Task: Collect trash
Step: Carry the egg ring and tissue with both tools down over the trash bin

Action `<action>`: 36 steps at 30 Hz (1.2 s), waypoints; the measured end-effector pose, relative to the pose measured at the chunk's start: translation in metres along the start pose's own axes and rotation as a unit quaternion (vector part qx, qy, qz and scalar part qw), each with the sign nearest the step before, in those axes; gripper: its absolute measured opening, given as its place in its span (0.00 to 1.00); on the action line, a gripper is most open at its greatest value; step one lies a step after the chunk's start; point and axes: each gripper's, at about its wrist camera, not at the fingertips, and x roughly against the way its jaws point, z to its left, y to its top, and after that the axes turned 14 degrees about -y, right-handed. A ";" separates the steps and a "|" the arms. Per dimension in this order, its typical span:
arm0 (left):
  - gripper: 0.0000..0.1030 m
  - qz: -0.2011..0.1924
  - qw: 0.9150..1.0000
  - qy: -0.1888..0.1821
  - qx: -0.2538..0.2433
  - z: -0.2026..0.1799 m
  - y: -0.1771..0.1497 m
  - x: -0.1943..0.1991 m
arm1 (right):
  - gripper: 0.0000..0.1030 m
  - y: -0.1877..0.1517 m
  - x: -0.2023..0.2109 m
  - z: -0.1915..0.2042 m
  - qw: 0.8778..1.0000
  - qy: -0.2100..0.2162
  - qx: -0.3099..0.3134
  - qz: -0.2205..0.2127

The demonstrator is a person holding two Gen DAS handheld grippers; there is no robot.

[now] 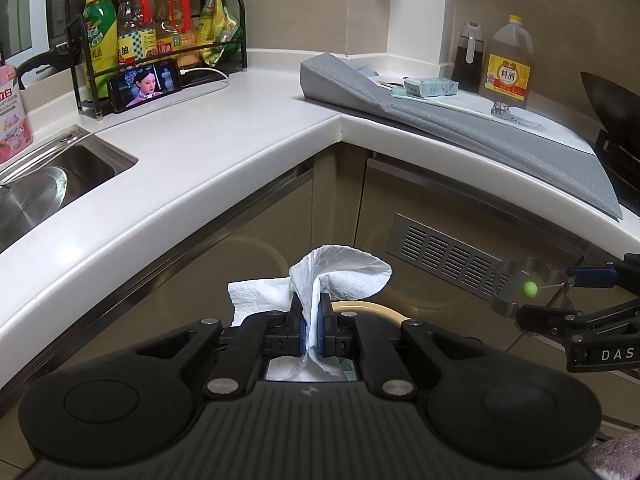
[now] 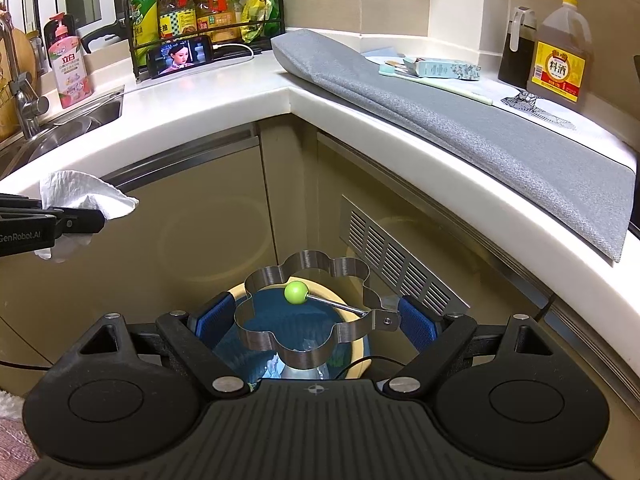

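My left gripper (image 1: 314, 320) is shut on a crumpled white paper towel (image 1: 344, 272), which sticks up between its blue pads. In the right wrist view that gripper (image 2: 80, 220) and the paper towel (image 2: 80, 194) show at the left edge. My right gripper (image 2: 316, 320) stands wide, its blue pads pressing the sides of a flower-shaped metal ring mould (image 2: 304, 350) with a green knob (image 2: 296, 293). The ring mould (image 1: 516, 270) also shows at the right of the left wrist view. Directly under the mould sits a bin with a cream rim (image 2: 358, 360) and blue liner.
A white L-shaped counter (image 1: 224, 136) wraps around the corner above beige cabinets with a vent grille (image 2: 396, 268). On it are a sink (image 1: 60, 176), a bottle rack (image 1: 160, 28), a phone (image 1: 146, 84), a grey mat (image 2: 480, 136), a small box (image 2: 440, 68), a cooking wine jug (image 2: 560, 56).
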 end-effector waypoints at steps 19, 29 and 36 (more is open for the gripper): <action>0.05 0.039 0.999 -0.005 0.018 0.011 -0.002 -0.023 | 0.87 0.002 -0.016 0.013 1.000 0.000 0.026 0.013; 0.05 0.068 0.997 -0.012 0.044 0.024 -0.008 -0.045 | 0.87 0.001 -0.044 0.025 0.998 0.002 0.051 0.042; 0.05 0.093 0.994 -0.016 0.058 0.034 -0.012 -0.065 | 0.87 -0.002 -0.067 0.033 0.996 0.000 0.062 0.065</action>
